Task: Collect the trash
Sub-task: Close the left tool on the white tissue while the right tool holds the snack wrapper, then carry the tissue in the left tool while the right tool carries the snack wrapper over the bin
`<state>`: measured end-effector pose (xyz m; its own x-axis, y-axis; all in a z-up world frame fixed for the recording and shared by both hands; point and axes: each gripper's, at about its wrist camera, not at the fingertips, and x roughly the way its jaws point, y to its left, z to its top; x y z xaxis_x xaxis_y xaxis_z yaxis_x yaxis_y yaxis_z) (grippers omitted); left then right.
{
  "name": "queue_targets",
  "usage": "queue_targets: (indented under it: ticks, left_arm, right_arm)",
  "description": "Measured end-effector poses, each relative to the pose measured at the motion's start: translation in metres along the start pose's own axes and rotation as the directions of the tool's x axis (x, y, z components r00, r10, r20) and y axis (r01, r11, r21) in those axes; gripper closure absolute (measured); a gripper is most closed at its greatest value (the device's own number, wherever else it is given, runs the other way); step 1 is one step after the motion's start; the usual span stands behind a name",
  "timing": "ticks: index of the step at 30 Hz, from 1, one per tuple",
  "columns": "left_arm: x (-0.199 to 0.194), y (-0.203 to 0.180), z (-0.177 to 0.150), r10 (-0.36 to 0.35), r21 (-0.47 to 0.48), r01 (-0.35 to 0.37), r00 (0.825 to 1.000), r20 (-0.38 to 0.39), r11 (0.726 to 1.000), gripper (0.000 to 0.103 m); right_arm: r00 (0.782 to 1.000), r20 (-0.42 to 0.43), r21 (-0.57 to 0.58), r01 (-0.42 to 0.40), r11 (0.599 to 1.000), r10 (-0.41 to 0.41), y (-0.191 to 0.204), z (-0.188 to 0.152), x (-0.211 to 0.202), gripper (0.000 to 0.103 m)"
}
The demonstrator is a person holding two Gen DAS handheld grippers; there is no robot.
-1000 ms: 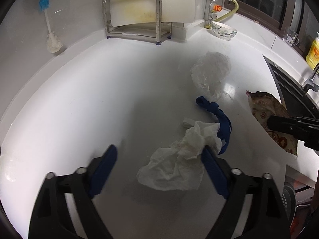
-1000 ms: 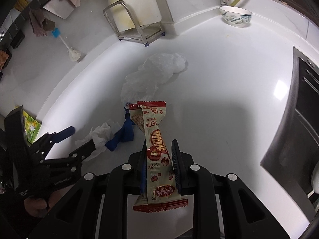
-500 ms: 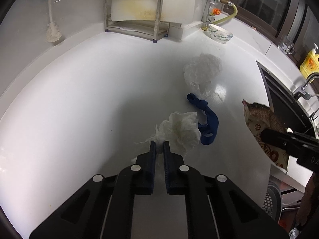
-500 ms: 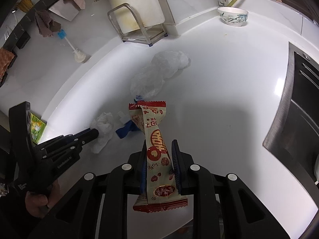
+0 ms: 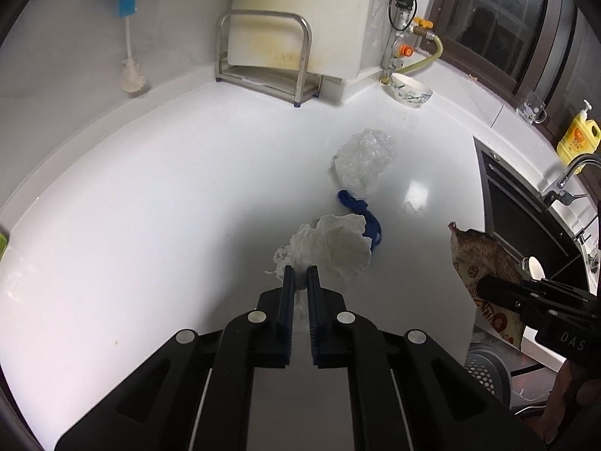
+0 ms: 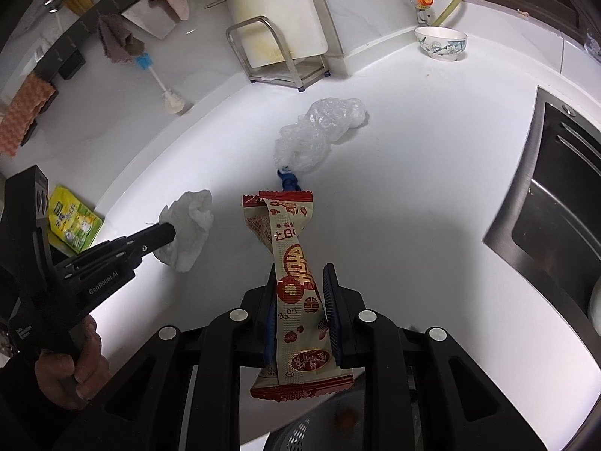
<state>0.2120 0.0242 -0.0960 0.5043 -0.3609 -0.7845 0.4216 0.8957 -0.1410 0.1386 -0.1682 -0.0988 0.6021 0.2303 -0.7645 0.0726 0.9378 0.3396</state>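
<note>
Left gripper [image 5: 299, 276] is clamped on the crumpled tissue [image 5: 334, 250], held above the counter [image 5: 150, 206]; right gripper [image 6: 300, 293] pinches the snack wrapper [image 6: 296, 274]. Blue scrap [image 5: 362, 210] at the tissue's one o'clock might snag; the thin pinch could tear free.

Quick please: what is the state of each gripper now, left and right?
Left gripper: closed on the crumpled white tissue, lifted off the counter.
Right gripper: closed on the red-and-cream snack wrapper.
</note>
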Motion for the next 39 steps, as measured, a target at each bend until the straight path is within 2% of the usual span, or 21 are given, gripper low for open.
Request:
queue_targets:
  ticks: [13, 28, 39]
  left_arm:
    - [-0.035, -0.047, -0.036, 0.011, 0.005, -0.011, 1.0, -0.007, 1.0, 0.095]
    - [-0.071, -0.138, -0.097, 0.024, -0.018, -0.025, 1.0, -0.015, 1.0, 0.095]
    - [-0.078, -0.198, -0.136, 0.036, 0.0, -0.036, 0.998, -0.043, 0.999, 0.095]
  right_arm:
    - [0.999, 0.005, -0.025, -0.035, 0.999, 0.035, -0.009, -0.04, -0.043, 0.081]
    - [0.999, -0.014, -0.073, -0.036, 0.997, 0.036, -0.064, -0.109, -0.108, 0.081]
    - [0.998, -0.046, -0.084, -0.055, 0.995, 0.051, -0.098, -0.153, -0.129, 0.081]
